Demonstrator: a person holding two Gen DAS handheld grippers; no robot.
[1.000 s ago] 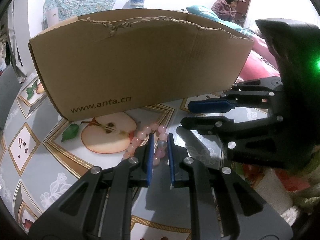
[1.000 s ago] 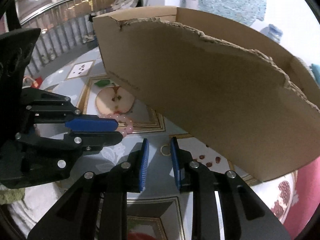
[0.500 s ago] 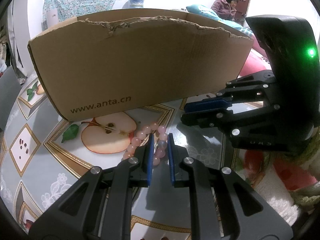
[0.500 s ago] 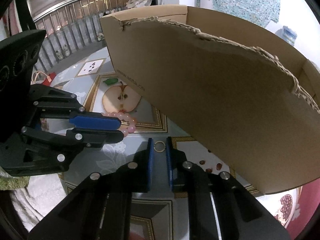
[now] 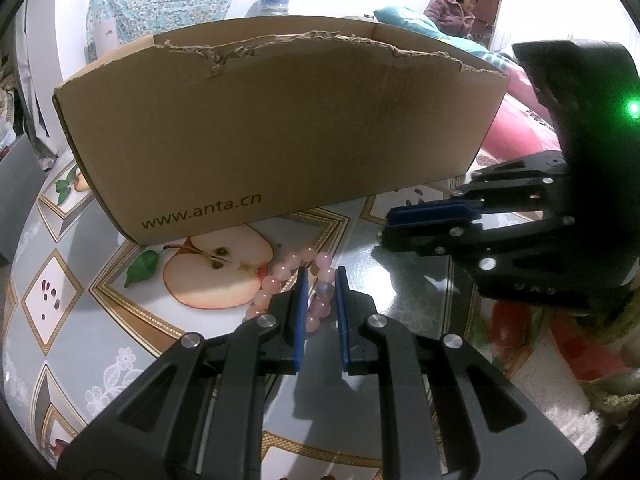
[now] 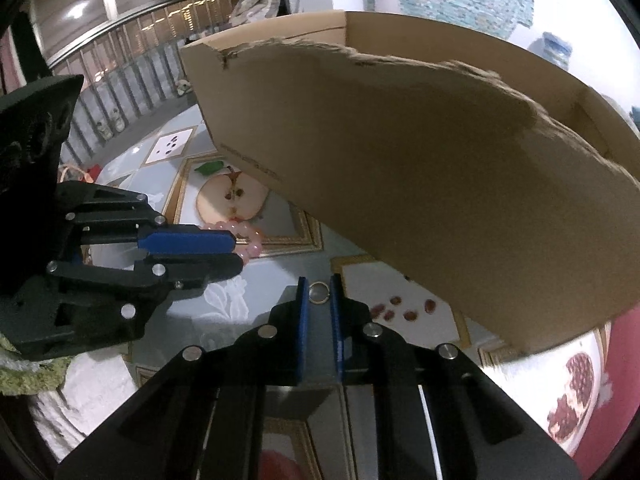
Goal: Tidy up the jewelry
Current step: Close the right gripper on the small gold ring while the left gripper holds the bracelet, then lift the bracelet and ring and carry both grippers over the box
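Observation:
A pink bead bracelet [image 5: 280, 280] lies on the patterned tabletop next to an apple picture. My left gripper [image 5: 320, 276] is shut on the bracelet's right side, beads showing between its blue pads. The bracelet also shows in the right wrist view [image 6: 250, 236], behind the left gripper [image 6: 236, 254]. My right gripper [image 6: 319, 285] is shut on a small gold ring [image 6: 319, 293] on the table, its pads tight against both sides. The right gripper [image 5: 386, 226] shows side-on in the left wrist view. A brown cardboard box [image 5: 280, 132] stands just behind both.
The box [image 6: 420, 168] has torn top edges and an open top. The tabletop [image 5: 60, 292] carries fruit pictures. Fluffy cloth [image 5: 600, 392] lies at the table's right side. A person sits far back in the room.
My right gripper has closed from open onto the gold ring and shifted forward. My left gripper stays shut on the bracelet, hardly moved.

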